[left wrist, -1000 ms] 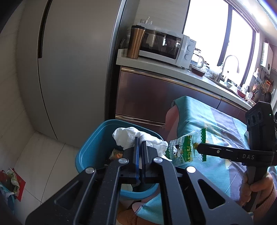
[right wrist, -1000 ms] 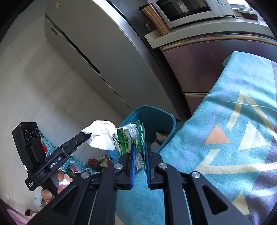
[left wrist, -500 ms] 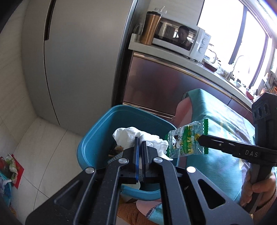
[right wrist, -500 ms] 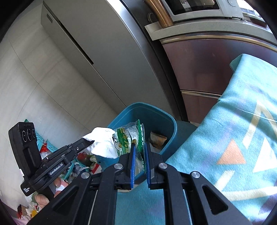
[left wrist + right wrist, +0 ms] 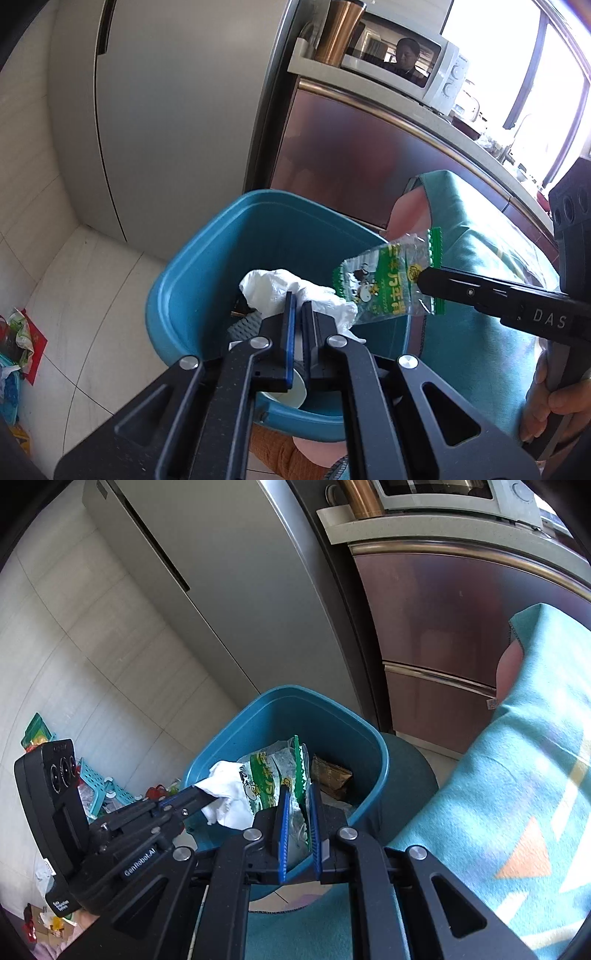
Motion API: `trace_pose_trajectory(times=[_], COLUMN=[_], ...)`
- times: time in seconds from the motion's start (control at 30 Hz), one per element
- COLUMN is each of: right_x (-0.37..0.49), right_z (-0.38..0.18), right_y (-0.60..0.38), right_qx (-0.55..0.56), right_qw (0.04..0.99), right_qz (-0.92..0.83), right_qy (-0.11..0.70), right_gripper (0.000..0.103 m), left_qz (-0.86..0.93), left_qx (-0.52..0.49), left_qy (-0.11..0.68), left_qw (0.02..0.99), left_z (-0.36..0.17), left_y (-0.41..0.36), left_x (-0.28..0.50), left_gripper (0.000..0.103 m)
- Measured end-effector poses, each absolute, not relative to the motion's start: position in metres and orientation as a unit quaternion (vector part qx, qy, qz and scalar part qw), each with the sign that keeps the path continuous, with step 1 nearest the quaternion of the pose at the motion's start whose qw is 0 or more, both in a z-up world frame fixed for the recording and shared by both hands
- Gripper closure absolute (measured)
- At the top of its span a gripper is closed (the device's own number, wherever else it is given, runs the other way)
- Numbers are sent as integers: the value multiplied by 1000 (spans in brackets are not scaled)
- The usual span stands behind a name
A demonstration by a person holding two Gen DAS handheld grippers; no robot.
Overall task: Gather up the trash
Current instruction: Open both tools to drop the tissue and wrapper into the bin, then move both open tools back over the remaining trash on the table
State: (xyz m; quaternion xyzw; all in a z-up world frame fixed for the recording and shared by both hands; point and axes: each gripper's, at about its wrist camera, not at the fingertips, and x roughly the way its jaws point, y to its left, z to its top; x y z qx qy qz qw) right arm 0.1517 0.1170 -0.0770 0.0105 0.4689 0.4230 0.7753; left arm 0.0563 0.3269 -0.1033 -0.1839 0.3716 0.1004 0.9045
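Note:
My left gripper (image 5: 298, 308) is shut on a crumpled white tissue (image 5: 273, 291) and holds it over the open blue trash bin (image 5: 192, 266). My right gripper (image 5: 298, 794) is shut on a clear and green snack wrapper (image 5: 273, 775), also over the bin (image 5: 354, 731). In the left wrist view the right gripper (image 5: 424, 282) reaches in from the right with the wrapper (image 5: 388, 284). In the right wrist view the left gripper (image 5: 199, 794) comes in from the left with the tissue (image 5: 229, 797). A brown wrapper (image 5: 328, 775) and a paper cup (image 5: 291, 391) lie inside the bin.
A grey fridge (image 5: 166, 110) stands behind the bin, with brown cabinets (image 5: 351, 155), a microwave (image 5: 402, 70) and a copper tumbler (image 5: 338, 31) beside it. A teal patterned tablecloth (image 5: 517, 794) hangs at the right. Loose trash and a teal basket (image 5: 99, 786) lie on the tiled floor at left.
Both grippers have moved closer to and over the bin, which now looms larger beneath the tissue and wrapper. Both stay shut on their items.

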Motion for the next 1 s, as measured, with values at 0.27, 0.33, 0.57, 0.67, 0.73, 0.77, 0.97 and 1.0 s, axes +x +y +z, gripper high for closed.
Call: trace_pose_trajectory(times=[0.27, 0.33, 0.57, 0.67, 0.73, 0.77, 0.97, 1.0], right_x=[161, 162, 162, 156, 151, 146, 120, 116], right_z=[-77, -78, -78, -75, -71, -69, -50, -47], right_y=[136, 135, 124, 114, 105, 97, 34, 20], right_qx=[6, 9, 22, 25, 21, 20, 28, 33], right_qw=[774, 775, 777, 782, 788, 791, 819, 825], right_qz=[412, 411, 414, 418, 421, 423, 412, 406], right_qy=[481, 481, 473, 462, 449, 441, 399, 392], right_gripper=[91, 91, 86, 79, 78, 75, 68, 68], left_qz=[91, 90, 80, 76, 72, 68, 27, 17], left_qx=[-190, -192, -192, -183, -172, -168, -141, -138], left_qy=[392, 395, 391, 377, 366, 360, 325, 322], left_qw=[895, 894, 897, 905, 912, 915, 935, 937], left_z=[-125, -129, -129, -121, -112, -107, -78, -74], left_y=[323, 322, 321, 317, 311, 308, 277, 270], left_x=[71, 73, 69, 62, 57, 55, 47, 48], left_gripper=[91, 87, 74, 69, 67, 63, 52, 52])
